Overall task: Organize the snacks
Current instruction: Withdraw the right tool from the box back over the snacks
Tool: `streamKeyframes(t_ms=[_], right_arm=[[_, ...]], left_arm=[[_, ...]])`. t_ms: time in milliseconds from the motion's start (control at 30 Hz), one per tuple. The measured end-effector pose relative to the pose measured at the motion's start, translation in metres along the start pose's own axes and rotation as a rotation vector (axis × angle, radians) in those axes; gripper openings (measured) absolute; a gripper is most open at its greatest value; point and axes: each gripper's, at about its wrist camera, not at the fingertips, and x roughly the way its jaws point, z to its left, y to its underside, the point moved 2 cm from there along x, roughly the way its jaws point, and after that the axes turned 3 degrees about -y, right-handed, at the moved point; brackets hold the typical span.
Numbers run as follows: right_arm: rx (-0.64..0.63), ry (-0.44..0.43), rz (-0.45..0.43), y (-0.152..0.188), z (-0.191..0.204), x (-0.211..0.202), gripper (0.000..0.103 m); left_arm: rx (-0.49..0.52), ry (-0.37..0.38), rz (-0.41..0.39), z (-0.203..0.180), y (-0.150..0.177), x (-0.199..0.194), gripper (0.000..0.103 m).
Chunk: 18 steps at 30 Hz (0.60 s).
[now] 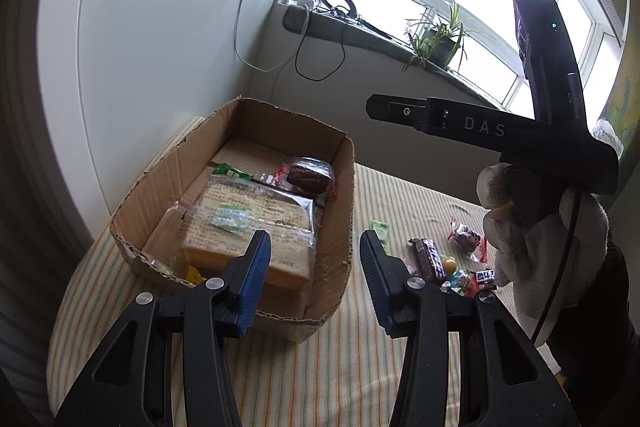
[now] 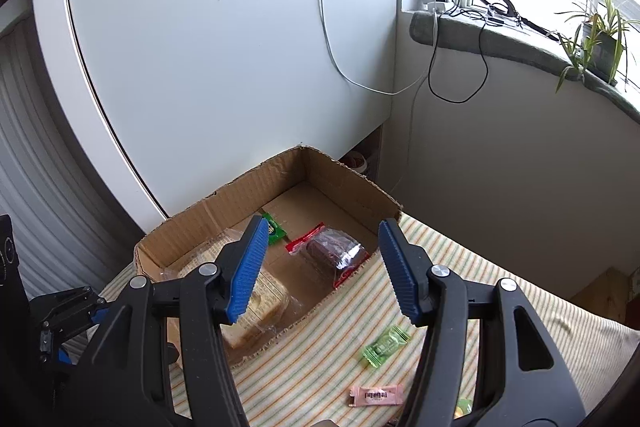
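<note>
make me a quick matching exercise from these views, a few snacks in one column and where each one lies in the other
Things:
1. brown round cake in clear wrapper
2. light green wrapped candy
3. pink wrapped candy
4. clear-bagged sliced bread

Places:
A. striped cloth, just outside the brown cardboard box
B. box, far part
C. box, near part
D. striped cloth, nearest the right wrist camera

Pairs: 1-B, 2-A, 3-D, 4-C
</note>
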Motion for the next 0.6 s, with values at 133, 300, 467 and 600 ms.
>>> streamKeyframes(t_ms=[133, 300, 467, 600], right_arm=[[0.022, 0.022, -0.015, 0.008, -0.015, -0.022, 0.06], [0.052, 0.067, -0.031, 0.023, -0.038, -0.051, 0.06], [0.106, 0.105, -0.035, 0.045, -0.067, -0.075, 0.06], [0.142, 0.144, -0.024, 0.065, -0.092, -0.091, 0.06]], left_arm=[[0.016, 0.016, 0.007, -0.014, 0.003, 0.002, 0.045], [0.031, 0.041, 0.017, -0.031, 0.006, 0.005, 0.045], [0.057, 0.069, 0.038, -0.052, 0.01, 0.013, 0.045], [0.083, 0.087, 0.056, -0.068, 0.014, 0.02, 0.045]])
